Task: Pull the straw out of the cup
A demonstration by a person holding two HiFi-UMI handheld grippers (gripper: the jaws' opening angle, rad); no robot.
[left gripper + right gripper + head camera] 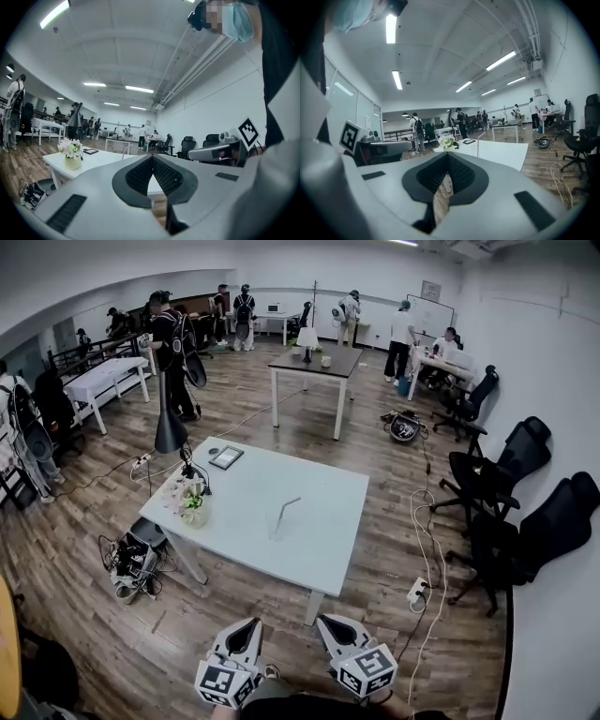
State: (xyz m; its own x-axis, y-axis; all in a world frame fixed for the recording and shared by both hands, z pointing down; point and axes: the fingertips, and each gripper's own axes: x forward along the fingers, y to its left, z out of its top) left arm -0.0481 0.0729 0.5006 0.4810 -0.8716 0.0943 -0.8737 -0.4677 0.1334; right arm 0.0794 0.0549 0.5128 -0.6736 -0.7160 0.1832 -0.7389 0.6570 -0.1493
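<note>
A clear cup point(276, 529) with a pale straw point(287, 510) leaning up and right stands near the middle of the white table point(319, 531). My left gripper point(254, 623) and right gripper point(324, 621) hang side by side over the wooden floor, short of the table's near edge. Both are shut with nothing between the pads. In the left gripper view the jaws point(152, 157) meet at the tip, and the straw point(125, 150) shows far off on the table. In the right gripper view the shut jaws point(447, 154) point toward the table, where the straw point(478, 143) stands.
A vase of flowers point(194, 509), a tablet point(226, 457) and a dark lamp point(170, 427) stand at the table's left end. Cables and a power strip point(131, 563) lie on the floor to the left. Black office chairs point(511, 507) line the right wall. Several people stand at the back.
</note>
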